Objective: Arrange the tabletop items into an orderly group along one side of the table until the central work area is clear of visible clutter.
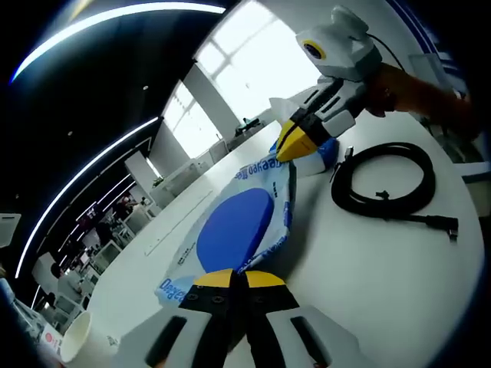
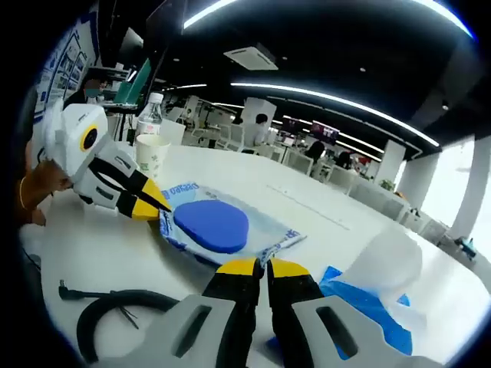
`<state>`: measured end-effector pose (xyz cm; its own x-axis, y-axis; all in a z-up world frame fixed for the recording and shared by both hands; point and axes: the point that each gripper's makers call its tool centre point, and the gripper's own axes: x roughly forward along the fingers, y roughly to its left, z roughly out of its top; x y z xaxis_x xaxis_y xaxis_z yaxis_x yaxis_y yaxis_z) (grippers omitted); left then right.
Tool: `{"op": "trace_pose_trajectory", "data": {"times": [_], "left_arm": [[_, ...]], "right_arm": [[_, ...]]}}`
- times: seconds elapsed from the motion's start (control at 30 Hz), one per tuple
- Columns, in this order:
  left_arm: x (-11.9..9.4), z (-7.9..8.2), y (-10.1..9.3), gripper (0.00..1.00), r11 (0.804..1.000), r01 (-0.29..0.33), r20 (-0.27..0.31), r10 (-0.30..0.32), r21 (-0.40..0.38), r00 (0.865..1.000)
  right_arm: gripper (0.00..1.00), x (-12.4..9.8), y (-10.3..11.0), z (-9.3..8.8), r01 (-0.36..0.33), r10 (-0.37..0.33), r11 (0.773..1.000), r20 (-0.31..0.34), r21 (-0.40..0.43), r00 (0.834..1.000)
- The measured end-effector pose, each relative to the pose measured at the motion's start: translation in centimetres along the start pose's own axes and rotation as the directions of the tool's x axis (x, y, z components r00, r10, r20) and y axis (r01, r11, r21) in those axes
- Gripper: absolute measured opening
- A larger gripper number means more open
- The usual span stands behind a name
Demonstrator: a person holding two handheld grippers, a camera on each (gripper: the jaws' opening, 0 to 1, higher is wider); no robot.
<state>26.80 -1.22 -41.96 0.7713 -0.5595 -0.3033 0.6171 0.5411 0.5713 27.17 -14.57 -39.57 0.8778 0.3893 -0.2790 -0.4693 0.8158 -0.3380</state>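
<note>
A clear plastic packet with blue print and a blue oval pad inside [image 1: 238, 226] lies on the white table [image 1: 383, 284]. My left gripper [image 1: 238, 277] is shut on the packet's near edge. At the packet's far corner, my right gripper [image 1: 291, 146] comes in from the upper right, jaws closed on the wrap. In the right gripper view the same packet [image 2: 211, 225] stretches between my right gripper [image 2: 257, 267], shut on its corner, and the left gripper [image 2: 153, 205], which pinches the opposite end.
A coiled black cable [image 1: 387, 184] lies beside the packet, also the cable [image 2: 115, 310]. A paper cup [image 2: 152, 157] and a water bottle [image 2: 152, 107] stand behind the left gripper. A blue tissue pack [image 2: 376, 303] with a white tissue sits at the right.
</note>
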Motion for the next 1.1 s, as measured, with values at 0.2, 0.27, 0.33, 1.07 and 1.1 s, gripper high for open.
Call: {"op": "trace_pose_trajectory", "data": {"times": [0.2,0.27,0.33,1.07,1.1], "left_arm": [[-0.8,0.0,-0.4,0.02,1.000,0.006,0.010,-0.006,-0.015,1.000],[-0.9,0.1,-0.6,0.02,1.000,0.009,0.009,-0.008,-0.006,1.000],[-1.0,0.2,-0.7,0.02,1.000,0.015,0.010,-0.015,-0.002,1.000],[-0.4,0.4,-1.1,0.05,0.997,0.055,0.035,-0.053,-0.056,0.998],[-0.4,0.5,-1.2,0.05,0.997,0.056,0.036,-0.054,-0.056,0.998]], "right_arm": [[0.03,-0.9,0.9,-0.9,-0.018,0.018,1.000,-0.035,-0.011,0.999],[0.03,-1.2,1.1,-1.1,-0.013,0.011,0.999,-0.046,-0.032,0.999],[0.03,-1.4,1.1,-1.3,-0.007,0.004,0.999,-0.061,-0.046,0.998],[0.05,-1.9,0.7,-2.8,0.010,-0.013,1.000,-0.088,-0.029,0.996],[0.05,-1.9,0.6,-2.8,0.013,-0.015,1.000,-0.086,-0.025,0.996]]}}
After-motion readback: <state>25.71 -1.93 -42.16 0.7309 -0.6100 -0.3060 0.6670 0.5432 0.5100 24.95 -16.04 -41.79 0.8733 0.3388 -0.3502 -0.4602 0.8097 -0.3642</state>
